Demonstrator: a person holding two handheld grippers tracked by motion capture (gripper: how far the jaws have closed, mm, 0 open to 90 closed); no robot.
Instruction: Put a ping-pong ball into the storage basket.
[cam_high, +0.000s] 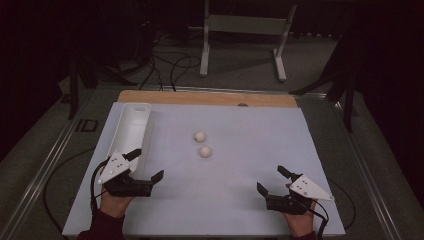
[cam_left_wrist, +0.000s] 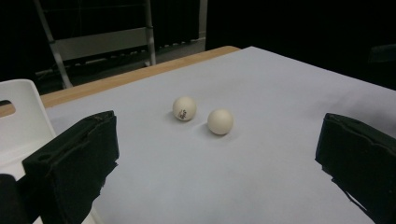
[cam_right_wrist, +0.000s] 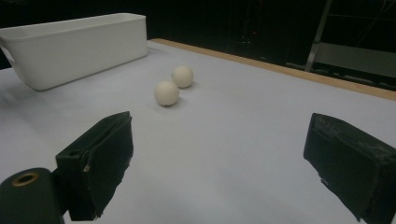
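Two cream balls lie close together mid-table: the far ball (cam_high: 200, 136) (cam_left_wrist: 184, 108) (cam_right_wrist: 182, 76), which has a small dark mark, and the near ball (cam_high: 205, 151) (cam_left_wrist: 220, 121) (cam_right_wrist: 166, 93). A long white bin (cam_high: 131, 131) (cam_left_wrist: 18, 116) (cam_right_wrist: 74, 44) stands along the left side. My left gripper (cam_high: 147, 164) (cam_left_wrist: 215, 168) is open beside the bin's near end, with nothing between its jaws. Near the front right my right gripper (cam_high: 270, 179) (cam_right_wrist: 219, 158) is open too, and it holds nothing. Both point toward the balls from a distance.
A pale blue-grey sheet (cam_high: 240, 200) covers the table, and a wooden strip (cam_high: 200, 97) shows along the far edge. Beyond it a white metal stand (cam_high: 242, 30) and cables (cam_high: 170, 65) are on the floor. Dark poles stand at both sides.
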